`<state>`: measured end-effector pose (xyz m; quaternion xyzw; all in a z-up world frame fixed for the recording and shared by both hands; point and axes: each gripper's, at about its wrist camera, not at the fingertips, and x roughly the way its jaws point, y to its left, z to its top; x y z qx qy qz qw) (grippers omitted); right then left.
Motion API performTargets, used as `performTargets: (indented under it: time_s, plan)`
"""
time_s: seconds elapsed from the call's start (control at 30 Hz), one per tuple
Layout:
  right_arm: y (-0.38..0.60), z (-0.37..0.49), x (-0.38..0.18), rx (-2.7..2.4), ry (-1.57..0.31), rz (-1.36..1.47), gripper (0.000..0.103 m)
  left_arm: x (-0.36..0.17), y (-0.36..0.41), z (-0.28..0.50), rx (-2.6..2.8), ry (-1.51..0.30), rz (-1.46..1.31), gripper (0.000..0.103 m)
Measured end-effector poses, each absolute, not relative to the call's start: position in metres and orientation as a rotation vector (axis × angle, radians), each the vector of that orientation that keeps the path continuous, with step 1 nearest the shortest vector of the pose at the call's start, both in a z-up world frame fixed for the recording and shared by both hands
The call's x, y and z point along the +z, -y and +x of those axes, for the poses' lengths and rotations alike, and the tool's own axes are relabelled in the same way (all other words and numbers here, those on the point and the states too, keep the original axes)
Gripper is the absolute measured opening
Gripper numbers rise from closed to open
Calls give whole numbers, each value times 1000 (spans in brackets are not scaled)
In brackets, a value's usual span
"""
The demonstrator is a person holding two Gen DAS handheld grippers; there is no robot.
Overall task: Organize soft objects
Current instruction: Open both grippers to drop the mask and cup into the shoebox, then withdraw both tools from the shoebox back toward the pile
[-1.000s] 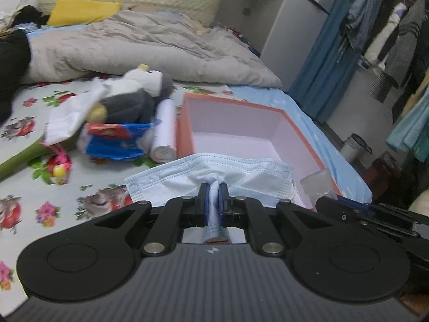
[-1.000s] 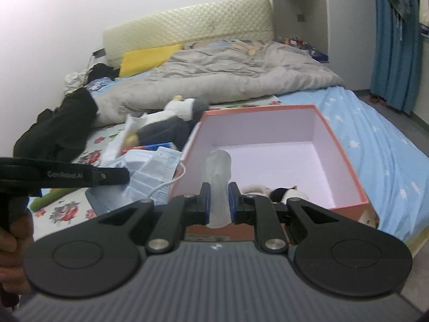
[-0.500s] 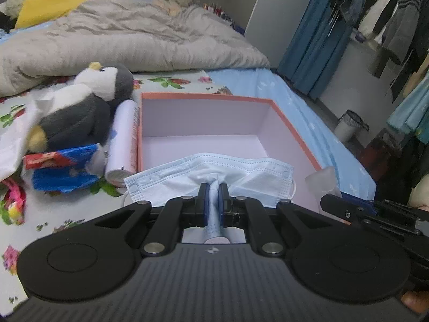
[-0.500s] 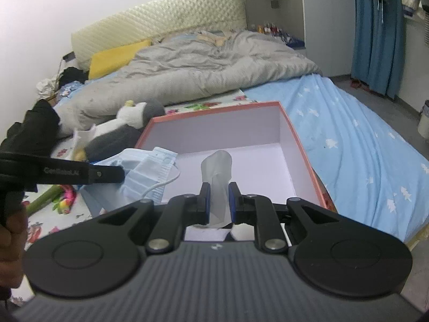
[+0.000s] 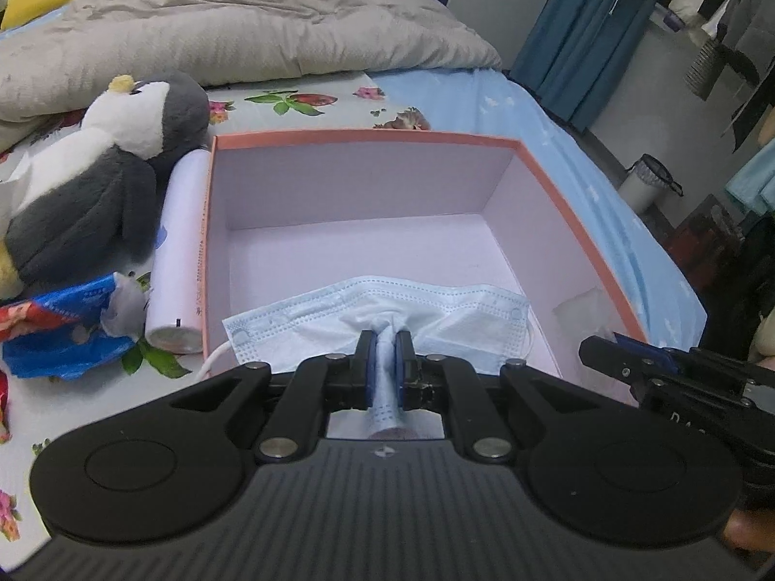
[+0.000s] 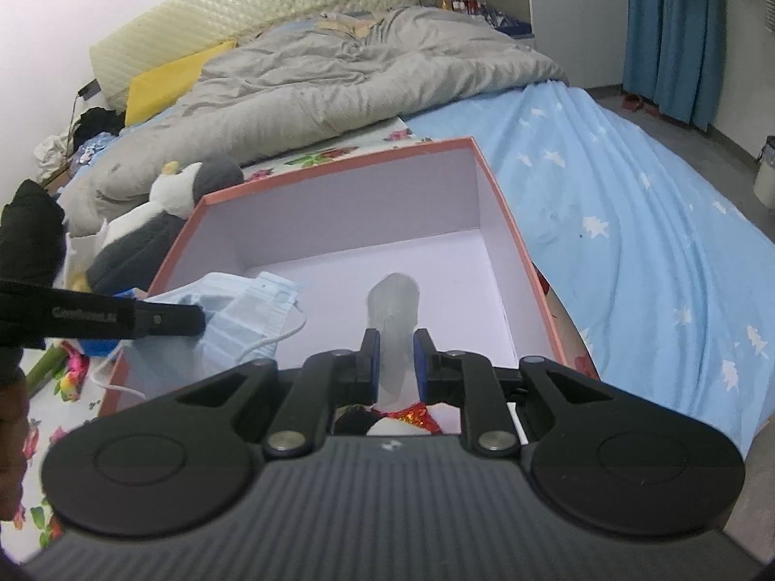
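The pale blue face mask [image 5: 382, 312] is pinched at its middle between the pads of my left gripper [image 5: 384, 356], whose jaws are all but closed on the bunched fabric; the mask spreads to either side of the fingers and hangs above the near part of the open box [image 5: 552, 203], its left end over the box's left rim, with a white ear loop trailing outside that rim. In the right wrist view the same mask [image 6: 247, 310] sits over the near left corner of the box [image 6: 503, 222]. My right gripper [image 6: 395, 360] is nearly closed on a limp, translucent grey-white piece [image 6: 395, 310]; I cannot tell what it is; it stands up from the pads above the box's floor. Under that gripper, at the near wall inside the box, a small black-and-white soft item with a red and gold scrap [image 6: 387, 419] is partly visible.

The box is pink inside with an orange rim and rests on the bed, on the floral sheet [image 5: 310, 97] beside the blue star-print sheet [image 6: 629, 222]. Against its left wall lies a white cylindrical roll [image 5: 177, 252]; beyond that, a plush penguin [image 5: 97, 184] lying tilted; a blue and red packet [image 5: 63, 334] lies near the roll's near end. A grey duvet [image 5: 232, 14] is heaped across the far part of the bed.
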<state>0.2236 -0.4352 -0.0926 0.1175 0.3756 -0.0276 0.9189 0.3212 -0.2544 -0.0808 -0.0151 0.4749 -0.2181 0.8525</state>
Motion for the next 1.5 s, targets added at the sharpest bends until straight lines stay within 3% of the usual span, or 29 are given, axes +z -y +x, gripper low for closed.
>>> performTargets:
  time_s: [0.07, 0.13, 0.2, 0.63, 1.5]
  plan:
    - [438, 228, -95, -60, -784, 253, 20, -84, 257, 326, -459, -1005, -27, 12]
    - [440, 229, -96, -66, -789, 264, 28, -85, 259, 329, -453, -1004, -20, 44]
    - [440, 228, -95, -71, -785, 268, 46, -86, 259, 330, -448, -1008, -17, 54]
    - [421, 188, -64, -36, -699, 268, 45, -52, 237, 295, -420, -920, -25, 54]
    - [333, 71, -30, 69, -578, 209, 45, 3, 134, 129, -357, -749, -89, 54]
